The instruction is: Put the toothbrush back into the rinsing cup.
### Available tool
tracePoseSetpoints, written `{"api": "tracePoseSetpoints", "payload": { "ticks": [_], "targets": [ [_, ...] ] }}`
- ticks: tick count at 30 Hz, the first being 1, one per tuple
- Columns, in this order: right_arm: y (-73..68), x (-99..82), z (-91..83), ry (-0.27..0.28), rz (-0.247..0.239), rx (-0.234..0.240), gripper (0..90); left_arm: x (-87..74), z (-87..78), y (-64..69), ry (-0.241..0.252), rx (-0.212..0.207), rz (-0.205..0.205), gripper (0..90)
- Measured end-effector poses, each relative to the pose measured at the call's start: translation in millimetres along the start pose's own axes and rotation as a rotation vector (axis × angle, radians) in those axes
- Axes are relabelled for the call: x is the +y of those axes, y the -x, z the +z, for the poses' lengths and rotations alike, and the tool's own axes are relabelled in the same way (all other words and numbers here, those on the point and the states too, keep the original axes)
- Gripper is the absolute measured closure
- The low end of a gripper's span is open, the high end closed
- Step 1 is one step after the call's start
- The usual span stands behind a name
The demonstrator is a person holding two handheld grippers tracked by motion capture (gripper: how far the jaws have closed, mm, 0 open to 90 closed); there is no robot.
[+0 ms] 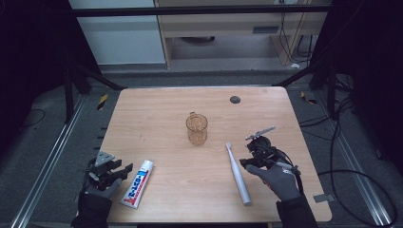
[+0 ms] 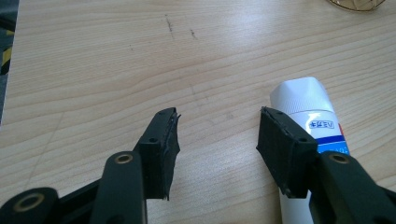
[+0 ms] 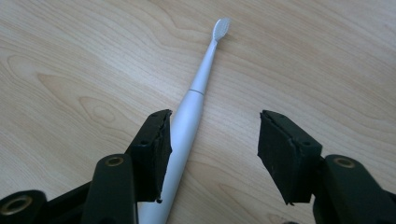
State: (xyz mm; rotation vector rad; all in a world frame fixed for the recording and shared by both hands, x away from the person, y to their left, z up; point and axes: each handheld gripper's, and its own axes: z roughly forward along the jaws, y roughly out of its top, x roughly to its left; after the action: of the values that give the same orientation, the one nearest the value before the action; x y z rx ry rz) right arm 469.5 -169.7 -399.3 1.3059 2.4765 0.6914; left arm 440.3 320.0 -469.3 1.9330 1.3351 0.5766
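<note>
A white toothpaste tube [image 1: 137, 183] lies near the table's front left; in the left gripper view the tube [image 2: 306, 100] sits just past the right jaw, partly hidden by it. My left gripper [image 1: 124, 170] [image 2: 217, 140] is open beside the tube, with bare wood between its jaws. A white electric toothbrush [image 1: 237, 173] [image 3: 196, 91] lies at the front right, brush head pointing away. My right gripper [image 1: 248, 160] [image 3: 212, 144] is open just right of the toothbrush, whose handle runs along the left jaw. A clear amber mug [image 1: 196, 128] stands at the table's middle.
The wooden table [image 1: 166, 109] has a small dark round cap [image 1: 235, 99] set into it at the far right. Cables [image 1: 351, 142] trail on the floor to the right. Metal frame rails [image 1: 43, 161] run along the table's left side.
</note>
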Motion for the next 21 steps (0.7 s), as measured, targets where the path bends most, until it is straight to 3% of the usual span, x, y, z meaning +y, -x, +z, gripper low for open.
{"api": "tracePoseSetpoints", "payload": {
  "ticks": [1,2,8,13,14,15,16,17,19,21],
  "targets": [
    [0.0,0.0,0.0,0.0,0.0,0.0,43.6,0.0,0.0,0.0,0.0,0.0,0.0,47.0],
    [-5.7,2.2,2.2,-0.023,0.057,0.002,43.2,0.0,0.3,0.1,-0.001,0.0,0.001,47.0],
    [-9.7,2.0,12.2,-0.052,0.057,0.012,43.2,0.0,1.0,0.4,-0.004,-0.001,0.004,46.9],
    [-12.4,1.4,20.1,-0.064,0.013,0.009,43.4,0.0,0.6,0.2,-0.003,-0.001,0.003,46.9],
    [-15.3,2.4,21.3,-0.07,0.042,0.007,43.5,0.0,0.6,0.1,-0.003,-0.001,0.003,46.8],
    [-12.7,1.3,23.2,-0.063,-0.011,0.008,43.5,0.0,0.6,0.1,-0.003,-0.001,0.003,46.8],
    [-13.5,1.6,24.5,-0.064,-0.012,0.005,43.6,0.0,0.7,0.1,-0.003,-0.002,0.003,46.8],
    [-17.6,3.1,25.5,-0.076,0.036,0.002,43.7,0.0,0.7,0.1,-0.003,-0.002,0.003,46.8],
    [-18.9,3.5,28.8,-0.079,0.03,0.002,43.9,0.1,0.4,0.1,-0.002,-0.002,0.002,46.7],
    [-17.5,3.1,33.2,-0.076,-0.019,0.001,44.3,0.2,0.1,0.0,-0.001,-0.002,0.002,46.7]
  ]
}}
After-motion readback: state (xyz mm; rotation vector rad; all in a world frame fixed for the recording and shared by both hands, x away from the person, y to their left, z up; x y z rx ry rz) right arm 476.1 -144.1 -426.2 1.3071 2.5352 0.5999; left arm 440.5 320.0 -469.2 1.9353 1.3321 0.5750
